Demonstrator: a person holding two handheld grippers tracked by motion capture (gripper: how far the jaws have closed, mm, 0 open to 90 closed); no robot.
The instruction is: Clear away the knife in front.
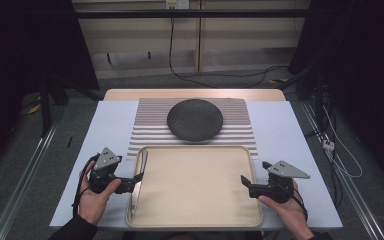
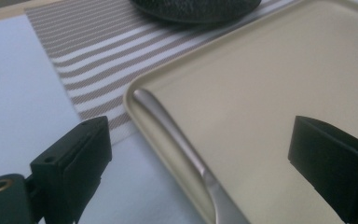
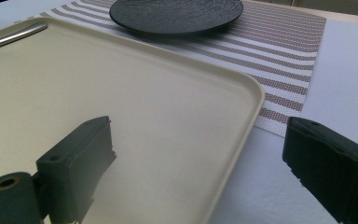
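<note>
black left gripper (image 1: pixel 139 176) agape astride tray (image 1: pixel 195 220) edge

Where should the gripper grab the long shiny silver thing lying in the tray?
Probably at the middle of its thin handle. The long silver metal utensil lies flat along the left wall of the beige tray, so the open left gripper should come from above, one jaw each side, pinching across its narrow width.

A dark round plate (image 1: pixel 195 119) sits on a striped placemat (image 1: pixel 149 131) at twelve o'clock on the white table (image 1: pixel 105 131). Cables (image 1: pixel 215 75) trail across the floor beyond.
</note>
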